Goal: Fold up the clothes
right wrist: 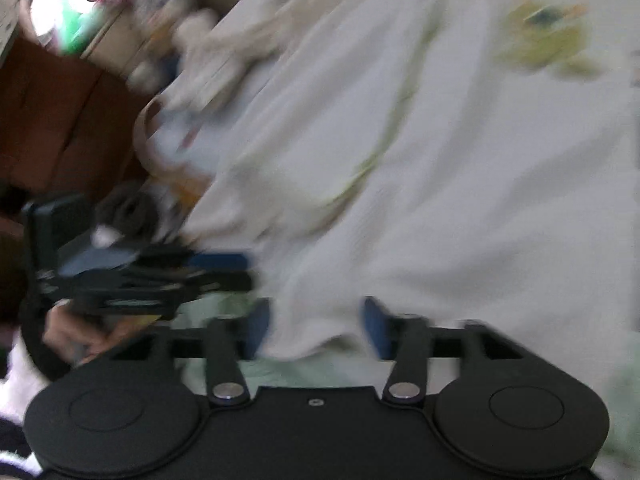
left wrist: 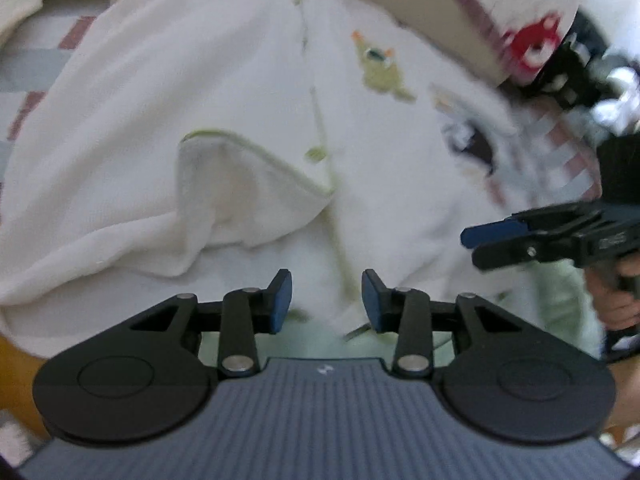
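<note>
Both claws, left [left wrist: 326,300] and right [right wrist: 314,328], gape over the white garment [left wrist: 248,92], cardboard box [left wrist: 432,16] beyond

right-wrist view smeared, garment [right wrist: 440,160] (white) blurred

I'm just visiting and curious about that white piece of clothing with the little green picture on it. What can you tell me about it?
The white garment looks like soft, towel-like cotton, trimmed with thin green piping down the front. A small green embroidered creature with orange bits sits on its chest. It lies spread out but rumpled, one green-edged flap turned over. It rests on a striped sheet, with pale green cloth at its near edge. Both claws, left and right, are open just above it.
</note>
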`<move>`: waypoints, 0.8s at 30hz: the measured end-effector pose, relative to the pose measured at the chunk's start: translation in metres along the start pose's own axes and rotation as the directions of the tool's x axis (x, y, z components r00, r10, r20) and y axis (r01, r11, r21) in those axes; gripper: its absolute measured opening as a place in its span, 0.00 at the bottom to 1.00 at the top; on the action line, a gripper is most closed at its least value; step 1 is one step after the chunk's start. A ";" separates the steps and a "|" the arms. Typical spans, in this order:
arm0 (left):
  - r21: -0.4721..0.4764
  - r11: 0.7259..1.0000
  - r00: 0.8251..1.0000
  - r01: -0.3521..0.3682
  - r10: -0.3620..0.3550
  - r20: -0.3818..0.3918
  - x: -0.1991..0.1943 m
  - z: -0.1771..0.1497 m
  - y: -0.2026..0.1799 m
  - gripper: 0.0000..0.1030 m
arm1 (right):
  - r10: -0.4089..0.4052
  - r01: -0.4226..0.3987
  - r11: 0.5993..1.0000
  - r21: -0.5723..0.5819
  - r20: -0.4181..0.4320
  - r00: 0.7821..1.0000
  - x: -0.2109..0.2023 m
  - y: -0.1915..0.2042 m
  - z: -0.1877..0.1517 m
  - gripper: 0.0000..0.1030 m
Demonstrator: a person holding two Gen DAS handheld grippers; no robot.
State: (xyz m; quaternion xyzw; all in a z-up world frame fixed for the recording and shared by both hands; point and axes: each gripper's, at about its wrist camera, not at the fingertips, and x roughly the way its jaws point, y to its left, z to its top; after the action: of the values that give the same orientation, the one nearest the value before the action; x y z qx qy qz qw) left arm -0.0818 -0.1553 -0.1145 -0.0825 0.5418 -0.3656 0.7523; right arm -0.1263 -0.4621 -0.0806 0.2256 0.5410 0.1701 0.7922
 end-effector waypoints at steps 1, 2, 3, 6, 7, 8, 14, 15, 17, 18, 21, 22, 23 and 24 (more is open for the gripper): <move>-0.009 1.000 1.000 0.016 -0.016 -0.011 0.005 0.003 -0.001 0.40 | -0.051 0.050 0.999 0.011 0.026 0.998 -0.011 -0.005 0.000 0.60; -0.008 1.000 0.999 0.019 -0.019 -0.032 0.013 0.006 -0.003 0.40 | -0.098 0.097 0.995 0.039 0.028 0.995 -0.018 -0.014 -0.002 0.60; -0.008 1.000 0.998 0.022 -0.023 -0.054 0.022 0.008 -0.006 0.40 | -0.145 0.142 0.988 0.067 0.029 0.989 -0.026 -0.023 -0.004 0.60; 0.047 0.999 0.996 -0.003 0.008 -0.092 0.044 0.013 -0.022 0.40 | -0.248 0.243 0.960 0.141 0.022 0.969 -0.042 -0.044 -0.012 0.60; 0.069 0.997 0.995 -0.019 0.026 -0.098 0.050 0.013 -0.027 0.40 | -0.268 0.263 0.952 0.155 0.011 0.963 -0.043 -0.049 -0.016 0.60; 0.087 0.996 0.994 -0.034 0.043 -0.101 0.054 0.011 -0.030 0.40 | -0.292 0.289 0.944 0.162 -0.004 0.956 -0.045 -0.055 -0.019 0.60; 0.102 0.993 0.992 -0.057 0.068 -0.103 0.059 0.005 -0.031 0.43 | -0.322 0.332 0.921 0.206 -0.080 0.943 -0.037 -0.066 -0.041 0.60; 0.104 0.993 0.993 -0.055 0.065 -0.099 0.058 0.004 -0.030 0.37 | -0.313 0.321 0.927 0.195 -0.072 0.947 -0.037 -0.064 -0.044 0.60; 0.143 0.988 0.993 -0.058 0.072 -0.091 0.057 0.003 -0.034 0.07 | -0.292 0.292 0.947 0.136 -0.018 0.956 -0.036 -0.057 -0.048 0.54; 0.165 0.984 0.993 -0.062 0.077 -0.085 0.056 0.003 -0.037 0.07 | -0.280 0.278 0.955 0.105 0.009 0.960 -0.036 -0.053 -0.050 0.07; 0.175 0.982 0.996 -0.072 0.081 -0.045 0.034 0.005 -0.042 0.07 | -0.206 0.205 0.978 0.026 0.094 0.974 -0.051 -0.040 -0.054 0.05; 0.177 0.981 0.996 -0.080 0.087 -0.033 0.028 0.005 -0.043 0.07 | -0.141 0.140 0.990 0.019 0.123 0.982 -0.068 -0.036 -0.054 0.05; 0.172 0.982 0.996 -0.079 0.086 -0.032 0.023 0.005 -0.042 0.07 | -0.110 0.110 0.994 0.004 0.134 0.985 -0.081 -0.033 -0.053 0.05; 0.156 0.985 0.996 -0.068 0.075 -0.041 0.021 0.006 -0.040 0.07 | -0.107 0.112 0.993 -0.031 0.135 0.985 -0.092 -0.029 -0.053 0.03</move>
State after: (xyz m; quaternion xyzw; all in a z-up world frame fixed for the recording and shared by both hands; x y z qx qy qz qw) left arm -0.0922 -0.1991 -0.1077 0.0042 0.5319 -0.3811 0.7562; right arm -0.2081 -0.5246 -0.0411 0.1908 0.4950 0.1213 0.8390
